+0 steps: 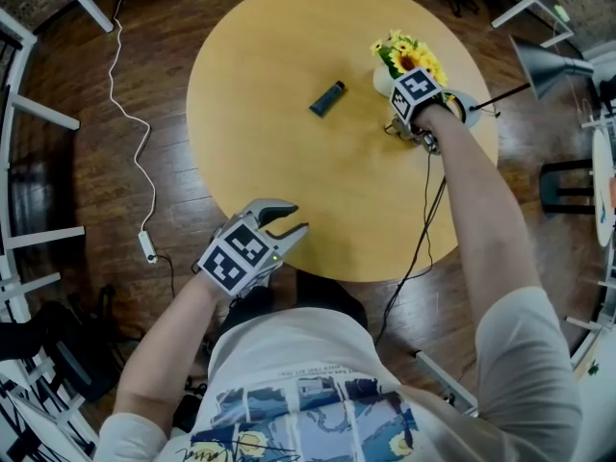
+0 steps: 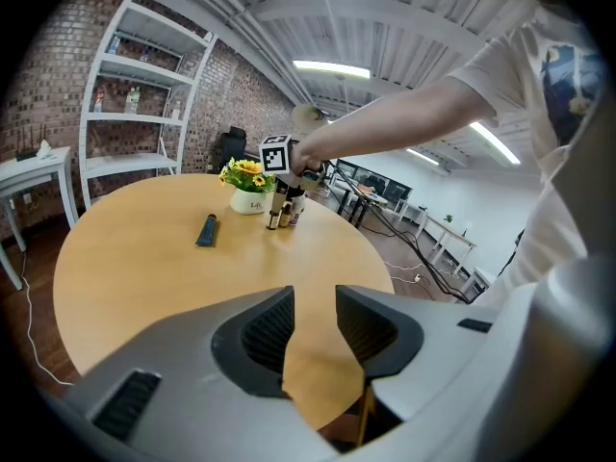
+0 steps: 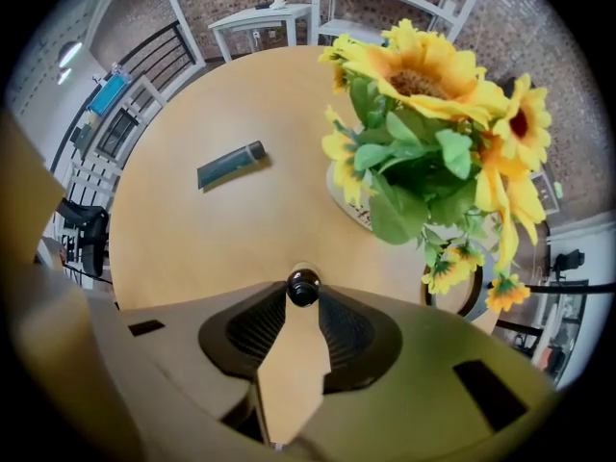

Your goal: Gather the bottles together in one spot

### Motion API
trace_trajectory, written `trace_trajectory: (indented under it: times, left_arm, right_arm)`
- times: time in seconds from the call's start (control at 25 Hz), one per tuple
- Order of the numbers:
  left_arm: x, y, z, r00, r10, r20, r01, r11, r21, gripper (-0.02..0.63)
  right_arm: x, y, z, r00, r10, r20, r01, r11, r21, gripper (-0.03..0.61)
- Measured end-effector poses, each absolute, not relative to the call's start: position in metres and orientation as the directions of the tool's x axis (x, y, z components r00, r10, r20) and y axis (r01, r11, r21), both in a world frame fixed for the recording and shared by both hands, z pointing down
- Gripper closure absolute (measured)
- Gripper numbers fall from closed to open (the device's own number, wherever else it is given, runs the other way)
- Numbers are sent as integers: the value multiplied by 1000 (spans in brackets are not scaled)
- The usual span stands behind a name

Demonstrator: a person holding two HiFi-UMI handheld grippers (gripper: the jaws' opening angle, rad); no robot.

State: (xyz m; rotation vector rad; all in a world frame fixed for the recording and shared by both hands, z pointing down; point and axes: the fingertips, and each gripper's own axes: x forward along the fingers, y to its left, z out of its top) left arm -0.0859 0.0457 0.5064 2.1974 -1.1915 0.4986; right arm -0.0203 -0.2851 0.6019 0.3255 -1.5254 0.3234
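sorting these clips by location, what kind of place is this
Probably a loft-style office or workshop, not a home: a bare red-brick wall with white metal shelving against it, and rows of white desks under ceiling strip lights beyond the round pale wooden table.

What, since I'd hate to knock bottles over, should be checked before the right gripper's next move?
1. Grip: ok. The right gripper has its jaws closed on the dark cap of a small bottle.
2. Held bottle's base resting on the table: cannot tell.
3. Gathering spot: ok. The other bottles stand upright beside the flower pot.
4. Everything gathered: not ok. The blue tube lies apart, mid-table.
5. Left gripper free to help: ok. Its jaws are apart with nothing between them, at the table's near edge.
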Motion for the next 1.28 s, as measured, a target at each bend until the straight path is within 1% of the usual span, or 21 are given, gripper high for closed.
trace_trajectory:
  times: [0.16,0.24,0.4,0.44,0.48,0.52,0.6,0.72,0.8,0.88,1.0,1.08,1.16,1.28]
  left_arm:
    - [-87,44,506,535,-632,561,-844,-433,317,472]
    - [-88,43,506,540,-627,561,-840,-442,315,472]
    - [-87,42,505,547,-617,566,-834,-461,303,472]
    - [-86,41,503,550,-614,566,-831,-467,301,472]
    - [-85,40,501,554,-614,563,-828,-474,299,473]
    - [-85,39,498,557,-615,559,-826,-480,296,472]
    - [-84,38,494,560,-616,553,-823,-489,289,472]
    - [-90,38,484,550,-636,542,-831,-484,276,472]
    - [-94,36,471,537,-666,518,-841,-468,270,472]
    - [-97,40,463,516,-688,510,-856,-444,266,472]
    - [-97,54,459,490,-695,526,-872,-406,275,472]
    - [-94,63,456,488,-692,532,-873,-392,292,472]
    - [-89,70,455,489,-692,530,-872,-383,304,472]
    - [-80,82,455,486,-685,542,-874,-381,302,472]
  right_arm:
    - [-23,-287,594,2,-14,1000,-398,917,14,442]
    - [-28,-286,586,-28,-22,999,-394,919,9,422]
    - [-35,-284,560,-97,-47,994,-378,926,7,422]
    - [-37,-282,551,-124,-50,991,-374,927,0,422]
    - [-38,-279,540,-159,-51,986,-371,928,-12,394]
    - [-40,-274,527,-202,-54,978,-369,929,-25,387]
    - [-41,-260,499,-301,-75,951,-364,931,-42,387]
    - [-31,-228,448,-483,-161,861,-370,928,-33,387]
    - [-12,-200,411,-597,-275,754,-409,912,9,387]
    - [18,-165,382,-668,-385,636,-482,876,24,387]
    - [65,-94,366,-715,-491,497,-581,813,-32,387]
    - [91,-46,367,-711,-544,445,-629,775,-60,383]
    - [112,-4,373,-690,-582,431,-671,738,-77,383]
    - [128,44,382,-674,-600,431,-694,714,-93,383]
